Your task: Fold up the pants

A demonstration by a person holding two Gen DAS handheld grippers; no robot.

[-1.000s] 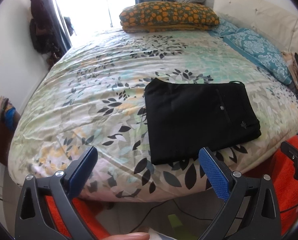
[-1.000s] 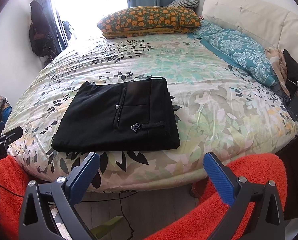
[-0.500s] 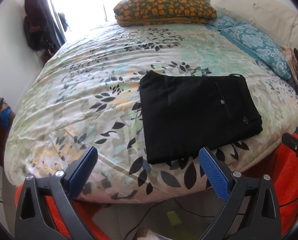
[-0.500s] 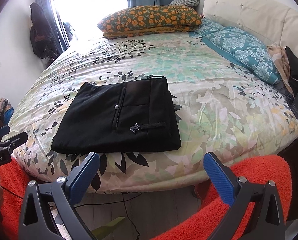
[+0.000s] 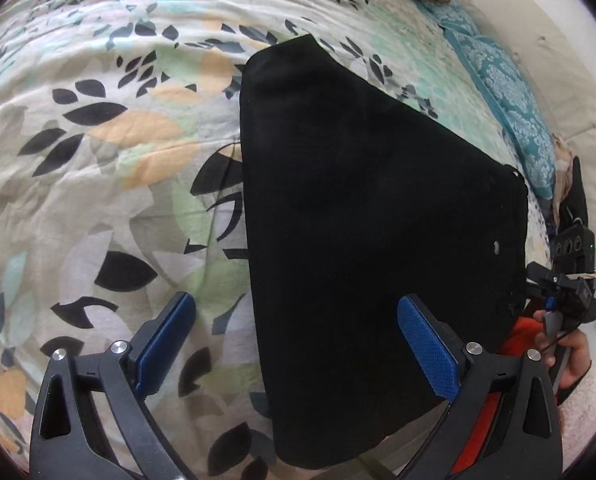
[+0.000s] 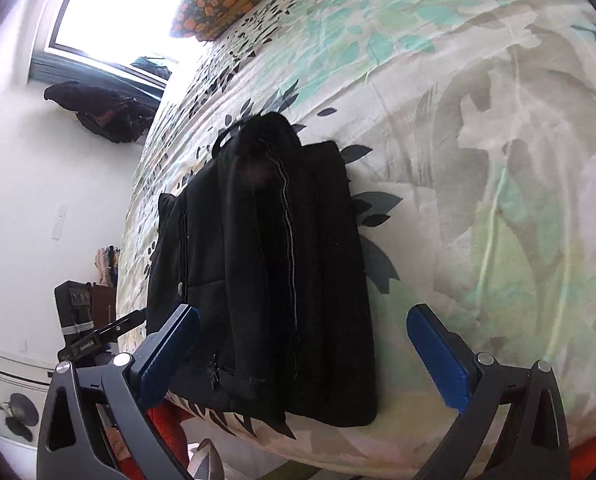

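Left gripper (image 5: 296,330) hangs spread wide over the near left edge of the black pants (image 5: 362,240), gripping nothing. The pants lie folded flat near the front edge of the floral bedspread (image 5: 98,140). Right gripper (image 6: 302,344), likewise agape and empty, straddles the waistband end, apparently positioned for another fold.

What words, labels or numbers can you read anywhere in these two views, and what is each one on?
Small white lettering on the other gripper's black arm, at the left edge of the right wrist view: too small and blurred to read.
A small label on the gripper at the right edge of the left wrist view: unreadable.
The black pants and the leaf-print bedspread show no text.
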